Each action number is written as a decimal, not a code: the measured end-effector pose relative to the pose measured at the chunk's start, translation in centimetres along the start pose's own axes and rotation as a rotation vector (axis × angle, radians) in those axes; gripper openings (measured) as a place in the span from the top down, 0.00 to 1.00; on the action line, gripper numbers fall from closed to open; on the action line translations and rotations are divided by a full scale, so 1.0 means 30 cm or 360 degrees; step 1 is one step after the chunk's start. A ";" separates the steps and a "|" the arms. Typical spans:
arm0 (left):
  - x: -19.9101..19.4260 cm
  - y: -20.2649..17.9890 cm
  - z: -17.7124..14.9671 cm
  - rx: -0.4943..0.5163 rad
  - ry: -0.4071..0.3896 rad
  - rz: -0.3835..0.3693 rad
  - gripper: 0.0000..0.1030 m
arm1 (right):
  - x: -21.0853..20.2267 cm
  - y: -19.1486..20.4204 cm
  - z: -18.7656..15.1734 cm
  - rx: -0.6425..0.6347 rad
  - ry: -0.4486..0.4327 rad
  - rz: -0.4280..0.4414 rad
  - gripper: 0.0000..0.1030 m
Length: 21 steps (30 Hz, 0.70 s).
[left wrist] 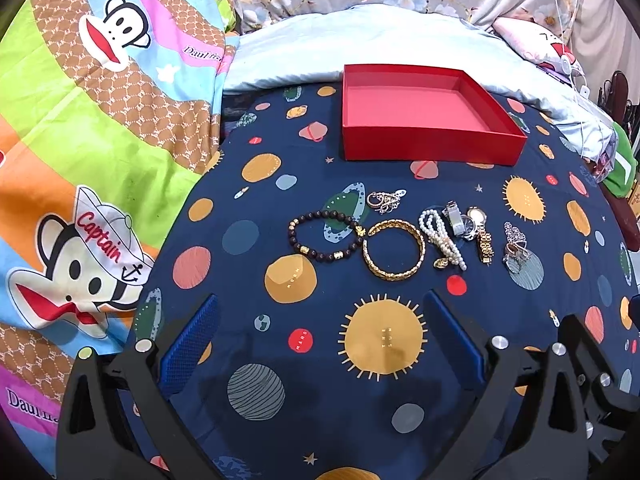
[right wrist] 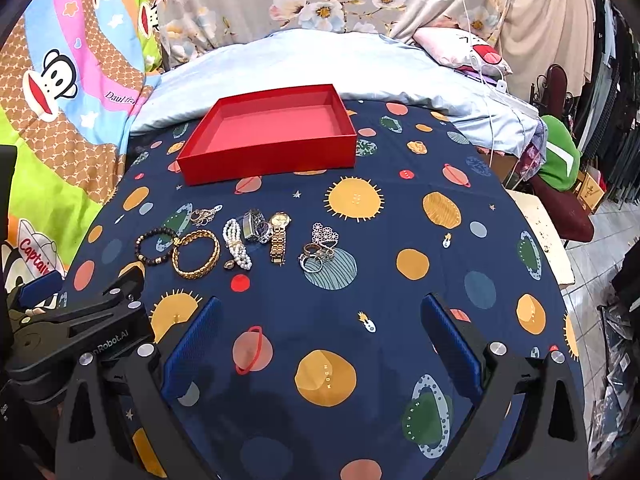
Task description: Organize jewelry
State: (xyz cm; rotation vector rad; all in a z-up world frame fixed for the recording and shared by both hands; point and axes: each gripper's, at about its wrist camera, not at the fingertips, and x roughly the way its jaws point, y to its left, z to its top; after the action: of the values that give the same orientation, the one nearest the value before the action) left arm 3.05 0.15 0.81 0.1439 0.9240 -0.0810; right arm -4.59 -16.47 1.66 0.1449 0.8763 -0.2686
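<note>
So nothing is gathered yet: below the empty red box, left to right, lie a dark bead bracelet, gold bangle, pearl strand, watches and what look like rings. Left gripper and right gripper hover spread, holding nothing; pinch the bead bracelet's near rim squarely first.
</note>
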 end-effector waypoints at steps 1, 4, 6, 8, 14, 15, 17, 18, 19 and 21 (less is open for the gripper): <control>0.007 0.003 -0.002 -0.0007 0.0011 -0.0011 0.05 | 0.006 0.003 0.000 -0.0012 0.0005 -0.0004 0.06; 0.031 0.017 -0.009 -0.0027 0.0040 -0.0036 0.05 | 0.023 0.004 0.003 -0.0031 0.0018 -0.0014 0.07; 0.052 0.038 -0.013 -0.0049 0.0063 -0.0054 0.05 | 0.035 0.002 0.011 -0.0031 0.0019 -0.0001 0.10; 0.066 0.062 -0.014 -0.0071 0.0076 -0.0059 0.05 | 0.063 0.003 0.023 -0.0033 0.0043 0.0016 0.13; 0.137 0.153 -0.016 -0.0140 0.0144 0.0027 0.04 | 0.179 0.010 0.070 -0.0003 0.0124 0.0108 0.35; 0.151 0.168 -0.018 -0.0151 0.0161 0.0027 0.05 | 0.196 0.017 0.077 -0.0012 0.0132 0.0118 0.40; 0.167 0.182 -0.020 -0.0153 0.0171 0.0021 0.04 | 0.231 0.037 0.092 -0.0037 0.0147 0.0123 0.46; 0.175 0.185 -0.020 -0.0148 0.0174 0.0022 0.04 | 0.252 0.046 0.100 -0.0049 0.0157 0.0131 0.52; 0.182 0.184 -0.020 -0.0145 0.0177 0.0019 0.04 | 0.271 0.054 0.109 -0.0060 0.0167 0.0134 0.55; 0.199 0.180 -0.015 -0.0142 0.0197 0.0001 0.04 | 0.307 0.065 0.125 -0.0071 0.0191 0.0133 0.60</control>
State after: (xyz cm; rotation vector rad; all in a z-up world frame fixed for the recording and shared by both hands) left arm 6.99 5.49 -3.76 0.0671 1.0494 -0.0304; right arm 4.36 -17.07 -3.06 0.1568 0.9923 -0.1631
